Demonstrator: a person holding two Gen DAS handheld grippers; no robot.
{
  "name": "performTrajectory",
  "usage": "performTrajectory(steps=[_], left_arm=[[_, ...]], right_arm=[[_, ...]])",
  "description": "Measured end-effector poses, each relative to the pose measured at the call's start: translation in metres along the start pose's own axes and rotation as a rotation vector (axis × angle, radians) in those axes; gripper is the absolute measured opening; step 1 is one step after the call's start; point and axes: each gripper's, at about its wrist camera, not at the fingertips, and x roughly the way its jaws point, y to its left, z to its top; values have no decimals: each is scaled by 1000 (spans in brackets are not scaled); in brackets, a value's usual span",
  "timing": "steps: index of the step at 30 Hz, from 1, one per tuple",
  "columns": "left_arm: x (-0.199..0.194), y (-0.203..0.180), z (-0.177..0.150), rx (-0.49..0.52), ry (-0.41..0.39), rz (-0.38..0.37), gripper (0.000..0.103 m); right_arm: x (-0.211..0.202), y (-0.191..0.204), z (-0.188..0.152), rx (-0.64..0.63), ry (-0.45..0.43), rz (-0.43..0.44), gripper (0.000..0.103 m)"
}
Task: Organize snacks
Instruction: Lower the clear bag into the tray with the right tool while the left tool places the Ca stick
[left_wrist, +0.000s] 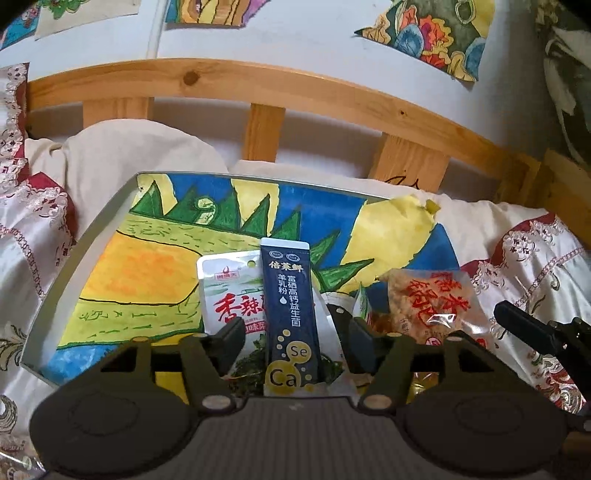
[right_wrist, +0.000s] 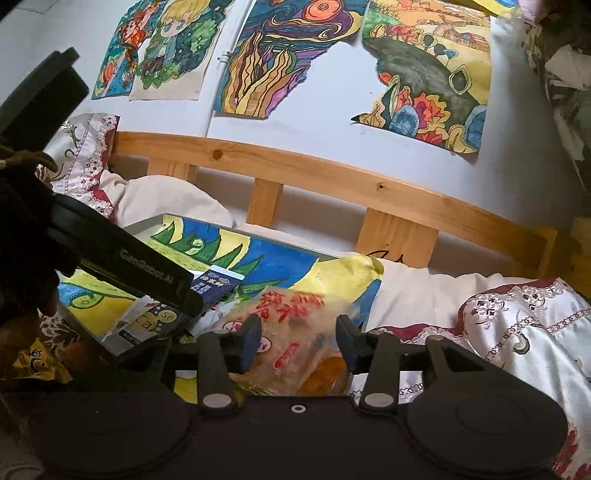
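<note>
A painted tray (left_wrist: 92, 240) lies on the bed. The left gripper (left_wrist: 295, 336), at 6 o'clock, stands spread around a navy sachet (left_wrist: 290, 306) lying over a white pouch (left_wrist: 229, 295). At 3 o'clock, the right gripper (right_wrist: 297, 338) is spread around a clear packet (right_wrist: 291, 332).

Both views are taken low over a bed, along the gripper fingers, toward the wooden headboard (left_wrist: 295, 99) and the wall drawings. The left wrist view is set close and nearly square-on to the painted tray (left_wrist: 122, 258), with the dark blue sachet (left_wrist: 290, 314) centred between the fingers. The right wrist view is placed further right, tilted higher — more wall is taken in. The tray, sachet (right_wrist: 216, 284), red-lettered snack bag (right_wrist: 291, 332) and headboard are shared by both; the left gripper (right_wrist: 110, 258) is seen in the right view.
</note>
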Motion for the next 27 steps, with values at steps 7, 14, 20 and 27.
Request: performTrajectory(steps=[7,14,20,27], left_arm=[[-16,3,0,-17,-42,13,83],[-42,11,0,-38,-109,38,97],[-79,22,-4,-46,-190,63,102],[-135,38,-17,-37,-269,90,102]], right_arm=[[-3,2,1,-7,-15,-10,64],[-14,5,7,-10,-38,-18,76],[-36,9,17,0,-78,-10,88],[-75,17,31,49,-121,24,99]])
